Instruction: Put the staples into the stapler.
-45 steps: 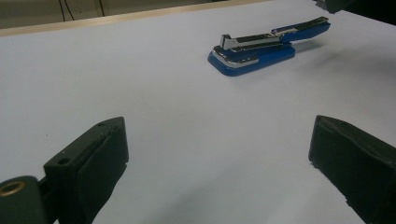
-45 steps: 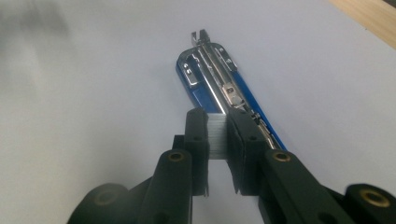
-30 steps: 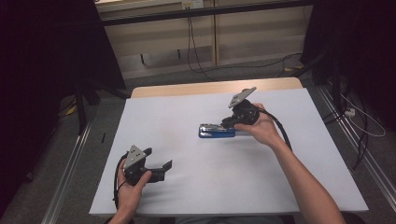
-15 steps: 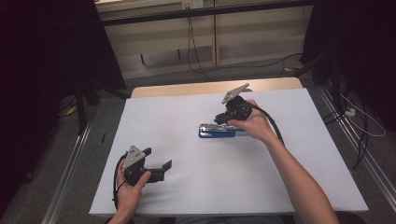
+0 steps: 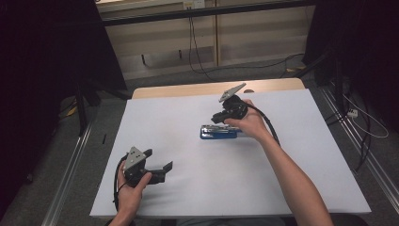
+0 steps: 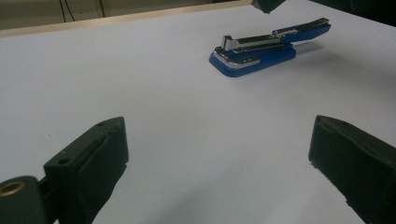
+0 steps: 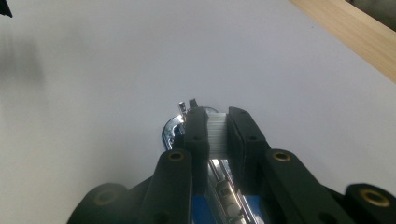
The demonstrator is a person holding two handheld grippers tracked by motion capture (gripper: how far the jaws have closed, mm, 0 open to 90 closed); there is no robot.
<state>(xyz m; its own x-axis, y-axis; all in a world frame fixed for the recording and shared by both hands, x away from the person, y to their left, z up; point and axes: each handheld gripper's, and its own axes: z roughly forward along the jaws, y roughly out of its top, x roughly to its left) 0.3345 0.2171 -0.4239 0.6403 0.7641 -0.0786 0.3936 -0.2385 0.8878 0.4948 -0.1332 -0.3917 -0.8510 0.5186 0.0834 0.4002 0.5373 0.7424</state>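
Observation:
A blue stapler (image 5: pixel 217 132) with a chrome rail lies flat near the middle of the white table; it also shows far ahead in the left gripper view (image 6: pixel 261 49). My right gripper (image 5: pixel 218 117) hovers just over its top, tilted down. In the right gripper view its jaws stand close together on a small white strip of staples (image 7: pixel 217 133), with the stapler's chrome nose (image 7: pixel 173 127) right below the right gripper (image 7: pixel 217 115). My left gripper (image 5: pixel 159 160) rests at the front left, open and holding nothing (image 6: pixel 219 128).
The white sheet (image 5: pixel 291 155) covers the table, with a wooden edge (image 5: pixel 188 89) along the far side. Cables trail from both grippers. Dark floor, metal rails and wall panels surround the table.
My right gripper has shifted left and slightly down along the stapler with the strip still between its jaws. The left gripper and the stapler have not moved.

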